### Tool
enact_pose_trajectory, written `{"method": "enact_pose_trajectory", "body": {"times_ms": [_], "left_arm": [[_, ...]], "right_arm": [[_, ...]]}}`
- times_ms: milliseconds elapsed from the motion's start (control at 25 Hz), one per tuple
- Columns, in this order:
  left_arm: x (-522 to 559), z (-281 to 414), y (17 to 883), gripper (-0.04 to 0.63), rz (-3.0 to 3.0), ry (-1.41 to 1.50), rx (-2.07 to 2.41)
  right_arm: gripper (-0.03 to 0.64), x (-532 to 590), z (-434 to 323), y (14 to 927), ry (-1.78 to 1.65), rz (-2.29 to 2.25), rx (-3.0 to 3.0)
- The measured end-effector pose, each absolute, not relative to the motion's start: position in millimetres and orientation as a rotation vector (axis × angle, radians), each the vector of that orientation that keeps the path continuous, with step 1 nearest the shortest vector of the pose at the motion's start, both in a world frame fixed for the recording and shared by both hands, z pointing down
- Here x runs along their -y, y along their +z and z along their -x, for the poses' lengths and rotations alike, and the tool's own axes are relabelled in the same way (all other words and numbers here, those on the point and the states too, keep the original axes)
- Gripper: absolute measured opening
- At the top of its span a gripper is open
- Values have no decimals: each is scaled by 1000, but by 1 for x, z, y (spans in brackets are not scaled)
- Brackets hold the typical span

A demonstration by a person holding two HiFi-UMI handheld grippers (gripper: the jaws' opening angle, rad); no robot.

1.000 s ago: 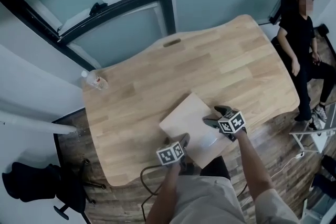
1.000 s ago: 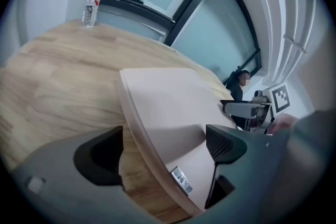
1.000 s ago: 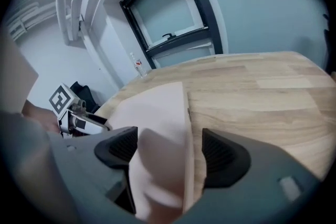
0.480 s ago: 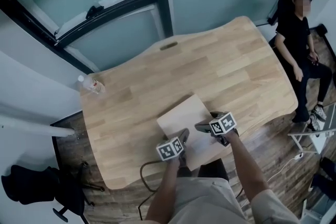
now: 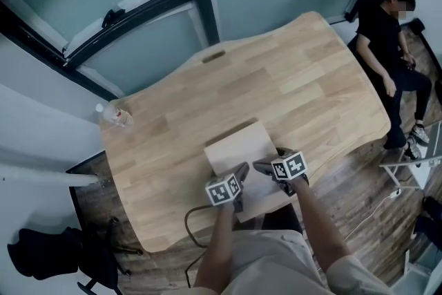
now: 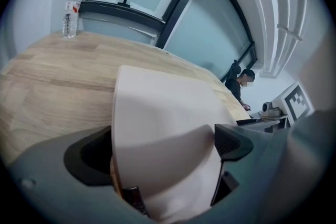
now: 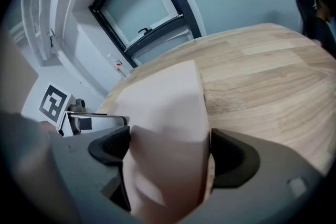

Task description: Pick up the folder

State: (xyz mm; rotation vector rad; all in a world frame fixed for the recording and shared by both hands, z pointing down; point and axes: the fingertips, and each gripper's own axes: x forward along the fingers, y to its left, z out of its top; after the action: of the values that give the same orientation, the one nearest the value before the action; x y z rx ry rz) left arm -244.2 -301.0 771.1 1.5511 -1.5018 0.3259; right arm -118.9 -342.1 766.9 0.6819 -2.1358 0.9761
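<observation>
The pale folder lies flat at the near edge of the wooden table, and its near end appears to jut past that edge toward the person. Both tools sit on that near end, side by side. The left claw is opening, and in its own view the folder's cream surface fills the gap between the jaws without being pinched. The right claw stands spread as wide as it goes, with the folder between its jaws too; the pads flank the sheet, and I see no squeeze on it. The folder looks thin and light. It bows and creases where the claws meet it, so it is likely floppy rather than stiff, and its smooth face probably slides easily on the wood. The overhanging near edge seems the best place to take hold, one pad above and one below. Keeping the two claws apart along that edge should stop the sheet sagging or fanning open.
</observation>
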Motion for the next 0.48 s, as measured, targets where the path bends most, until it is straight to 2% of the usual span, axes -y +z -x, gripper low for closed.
{"method": "enact_pose_trajectory", "body": {"times_ms": [480], "left_arm": [[296, 241, 765, 583, -1663, 391, 1406]], "right_arm": [[477, 320, 111, 759, 1016, -863, 2139]]}}
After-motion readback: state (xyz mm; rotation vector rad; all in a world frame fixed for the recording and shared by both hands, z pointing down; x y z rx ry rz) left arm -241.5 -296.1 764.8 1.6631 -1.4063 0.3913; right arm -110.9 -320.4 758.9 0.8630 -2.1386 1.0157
